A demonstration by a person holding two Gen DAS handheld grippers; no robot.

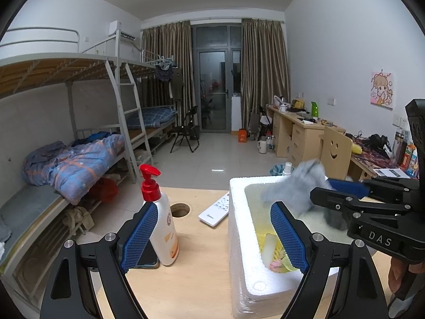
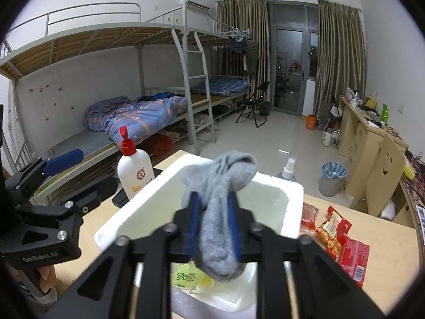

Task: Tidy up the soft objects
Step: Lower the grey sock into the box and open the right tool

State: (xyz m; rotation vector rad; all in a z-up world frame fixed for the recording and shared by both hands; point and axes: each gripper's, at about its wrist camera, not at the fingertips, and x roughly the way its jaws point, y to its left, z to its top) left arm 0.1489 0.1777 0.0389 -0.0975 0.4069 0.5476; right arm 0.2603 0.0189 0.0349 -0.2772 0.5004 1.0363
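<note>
**Right wrist view: grey sock between the pads, over the foam box**

Right wrist view shows the right tool above the white foam box, a grey sock bunched between its blue pads. The jaws stand partly apart; the sock fills the gap and hangs below them over the box interior. Whether the pads still press on the cloth or merely flank it cannot be settled from either view. The sock's upper end flops forward over the fingertips.

Left tool is spread wide and holds nothing. It stands at the near left corner of the box, beside a lotion bottle on the table.

Step in hand, as judged: depositing the sock in the box. The next move calls for the jaws to part enough for the cloth to slide free, and for the tool to lift clear without dragging the sock out on a pad.

Box already contains a yellow-green packet and other pale items. Snack packets lie on the table to the right of the box.

Obscured or unclear:
- The sock is blurred in the left wrist view.
- The box floor beneath the sock is hidden by the right tool.
- A dark flat item behind the bottle cannot be identified.
</note>
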